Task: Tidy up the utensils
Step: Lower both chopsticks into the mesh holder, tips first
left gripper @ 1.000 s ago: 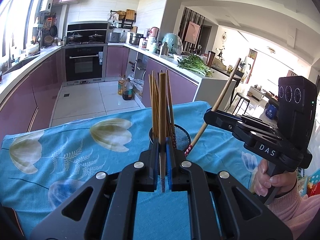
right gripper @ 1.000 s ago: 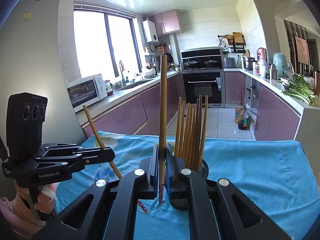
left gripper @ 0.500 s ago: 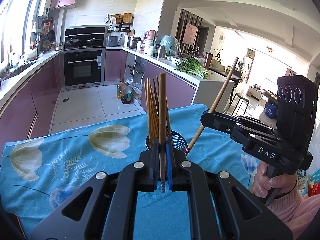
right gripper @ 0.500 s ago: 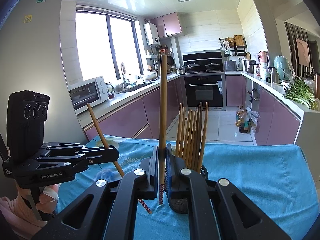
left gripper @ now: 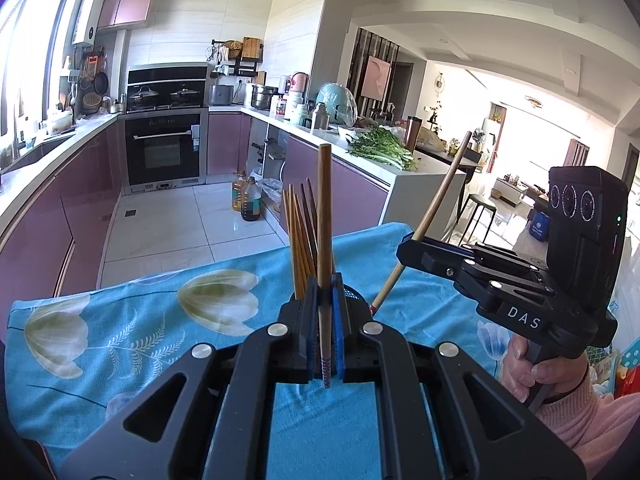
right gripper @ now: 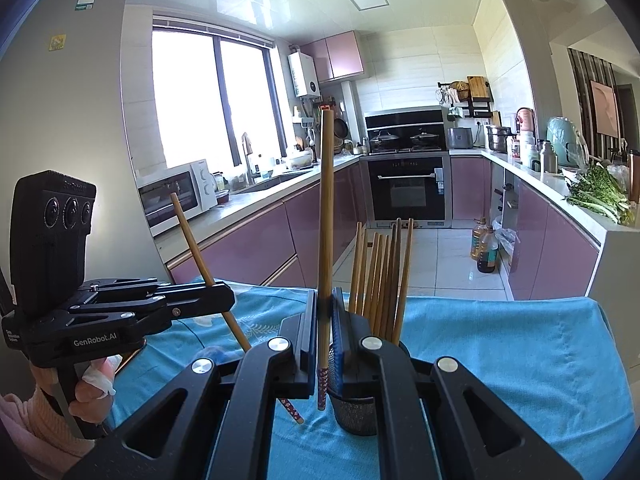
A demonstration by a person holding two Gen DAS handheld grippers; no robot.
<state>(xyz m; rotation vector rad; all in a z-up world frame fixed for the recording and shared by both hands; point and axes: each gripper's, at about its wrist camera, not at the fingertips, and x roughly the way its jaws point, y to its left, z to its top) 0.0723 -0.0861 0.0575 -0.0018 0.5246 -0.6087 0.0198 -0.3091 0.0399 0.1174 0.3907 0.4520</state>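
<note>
Two grippers, one chopstick each, poised over a crowded holder

The left gripper (left gripper: 329,344) and right gripper (right gripper: 326,354) each clench a chopstick (left gripper: 324,240) upright near the mesh holder (right gripper: 356,412) on the blue-clothed table (right gripper: 500,352); lowered off-centre, either tip could snag the rim, jostle the standing chopsticks (right gripper: 380,276), or tip the holder.

Left gripper (left gripper: 327,312) clamped, fingers level; right gripper (right gripper: 326,320) likewise (each pinches one upright stick), hands gripping handles below.
</note>
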